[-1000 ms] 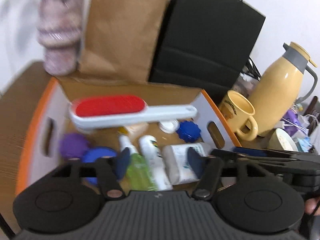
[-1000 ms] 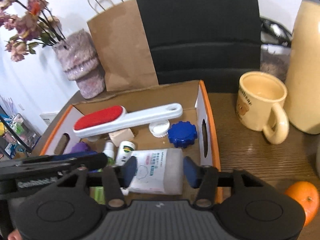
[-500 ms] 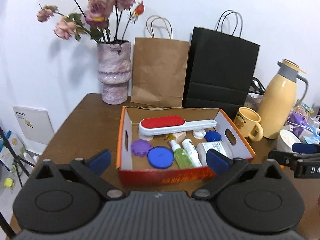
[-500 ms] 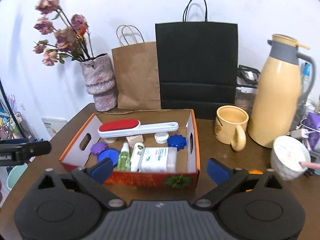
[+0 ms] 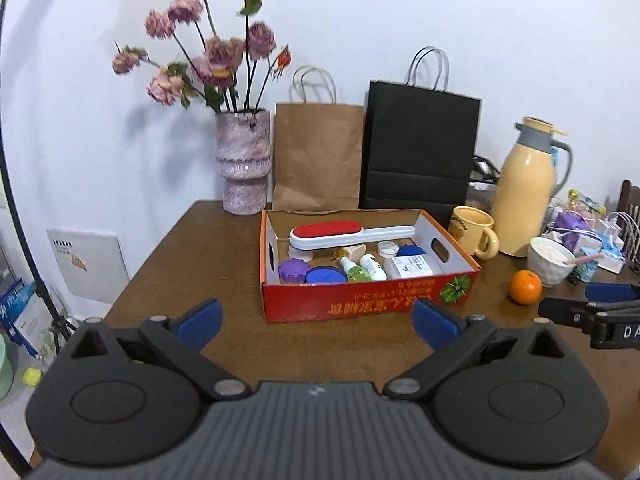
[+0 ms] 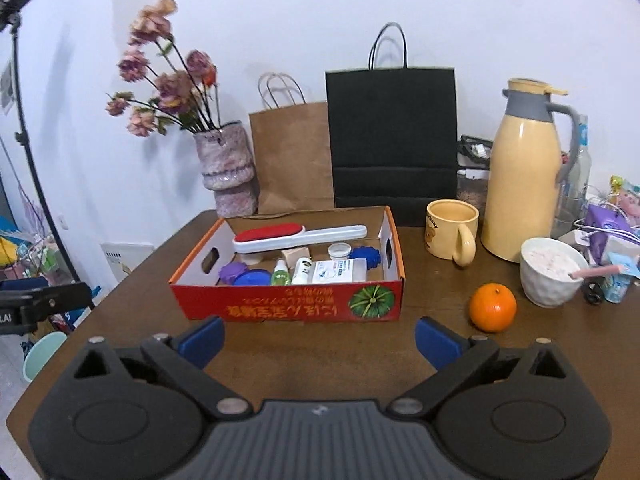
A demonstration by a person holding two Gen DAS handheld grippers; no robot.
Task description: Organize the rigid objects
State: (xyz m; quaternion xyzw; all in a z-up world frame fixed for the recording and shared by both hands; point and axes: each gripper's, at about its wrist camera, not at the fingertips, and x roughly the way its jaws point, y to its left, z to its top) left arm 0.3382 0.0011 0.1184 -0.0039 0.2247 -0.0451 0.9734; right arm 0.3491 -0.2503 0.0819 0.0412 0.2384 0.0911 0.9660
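A red cardboard box (image 5: 368, 306) (image 6: 296, 306) sits mid-table. Inside lie a red-and-white lint brush (image 5: 348, 234) (image 6: 296, 235), a white bottle (image 5: 412, 266) (image 6: 340, 271), a green spray bottle (image 5: 354, 270) (image 6: 281, 274), blue and purple lids (image 5: 326, 275) (image 6: 250, 278) and a blue cap (image 6: 366, 256). My left gripper (image 5: 316, 320) stands wide open over bare table in front of the box, with nothing between its fingers. My right gripper (image 6: 318, 338) is likewise open and empty, near the box's front. Its fingers (image 5: 608, 292) show at the right edge of the left wrist view.
Behind the box stand a vase of dried flowers (image 5: 242, 168), a brown paper bag (image 5: 318, 156) and a black bag (image 5: 420, 152). To the right are a yellow mug (image 6: 452, 230), a yellow thermos jug (image 6: 524, 176), a white bowl (image 6: 550, 272), an orange (image 6: 492, 307) and clutter.
Both grippers have pulled back out of the box toward the table's near edge and opened wide. The white bottle and spray bottles that lay between their fingers stay in the box.
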